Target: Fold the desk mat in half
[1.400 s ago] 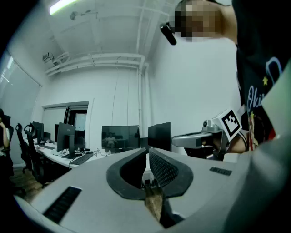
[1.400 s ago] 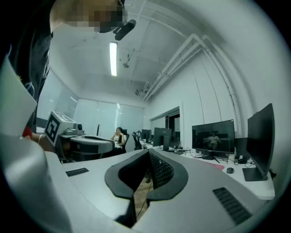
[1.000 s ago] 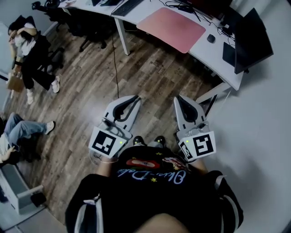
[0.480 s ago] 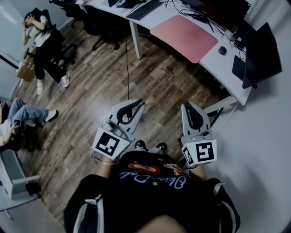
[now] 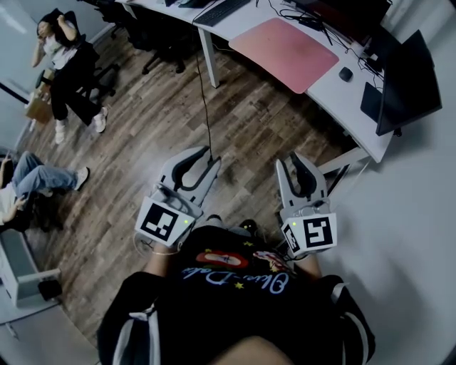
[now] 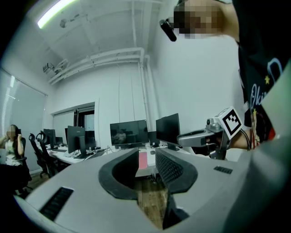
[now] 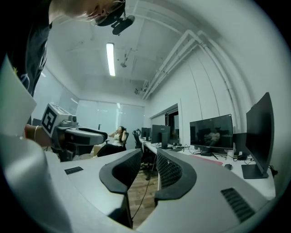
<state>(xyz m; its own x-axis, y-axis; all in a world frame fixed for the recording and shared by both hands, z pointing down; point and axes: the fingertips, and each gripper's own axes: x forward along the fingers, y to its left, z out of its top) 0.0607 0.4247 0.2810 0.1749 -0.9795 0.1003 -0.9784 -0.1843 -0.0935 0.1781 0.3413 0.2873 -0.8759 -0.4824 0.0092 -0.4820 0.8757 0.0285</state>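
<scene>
The pink mat (image 5: 283,44) lies flat on the white desk (image 5: 335,84), well apart from both tongs. The left tongs (image 5: 208,155) and right tongs (image 5: 292,160) hang over the wooden floor (image 5: 142,121). Both have just been opening slightly and hold nothing.

Pink desk mat (image 5: 285,44), rectangular with rounded corners, lies flat and fully unfolded on a white counter (image 5: 333,96) at the far side of the wooden floor, its plain top bare and one long edge running close along the counter's near edge. It sits between a dark keyboard (image 5: 219,11) off one short end and a dark mouse (image 5: 345,73) just beside the other, with cables (image 5: 296,16) trailing past its far corner. Seen low and level, it shows only as a thin pink strip on the counter before dark monitors (image 7: 211,132).
</scene>
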